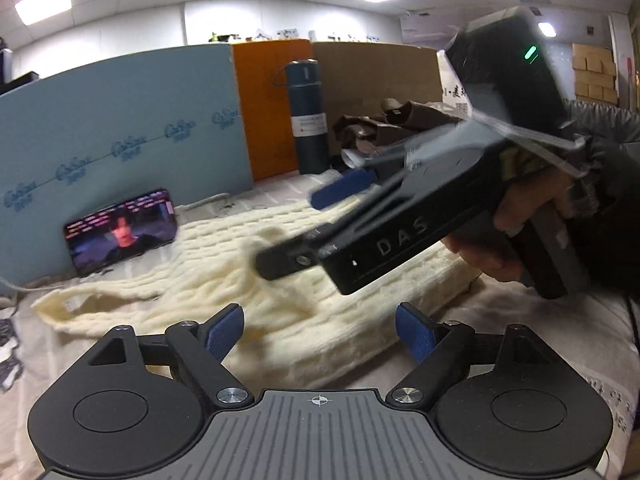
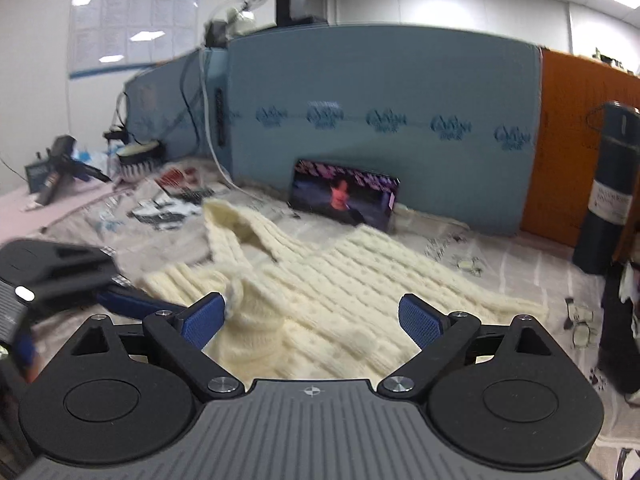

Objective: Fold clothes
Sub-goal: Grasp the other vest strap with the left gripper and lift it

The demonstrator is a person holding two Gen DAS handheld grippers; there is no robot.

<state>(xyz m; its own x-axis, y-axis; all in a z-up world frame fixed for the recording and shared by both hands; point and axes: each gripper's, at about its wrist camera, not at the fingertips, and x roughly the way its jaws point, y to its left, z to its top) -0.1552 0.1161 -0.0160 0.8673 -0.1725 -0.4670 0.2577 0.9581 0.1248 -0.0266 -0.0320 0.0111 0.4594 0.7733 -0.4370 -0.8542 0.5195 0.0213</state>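
Note:
A cream knitted sweater (image 1: 224, 280) lies spread on the cloth-covered table, partly folded; it also shows in the right wrist view (image 2: 332, 276). My left gripper (image 1: 320, 332) is open and empty, just above the sweater's near edge. My right gripper (image 2: 312, 320) is open and empty, over a bunched fold of the sweater. In the left wrist view the right gripper (image 1: 304, 224) reaches in from the right, held by a hand, its jaws apart above the sweater. The left gripper's blue finger (image 2: 132, 304) shows at the left of the right wrist view.
A phone (image 1: 120, 232) playing video leans on the blue foam board (image 1: 120, 120) behind the sweater. A dark blue cylinder (image 1: 306, 116) and an orange board (image 1: 272, 104) stand at the back. Brown items (image 1: 384, 128) lie back right. Clutter and a brush (image 2: 138, 160) sit far left.

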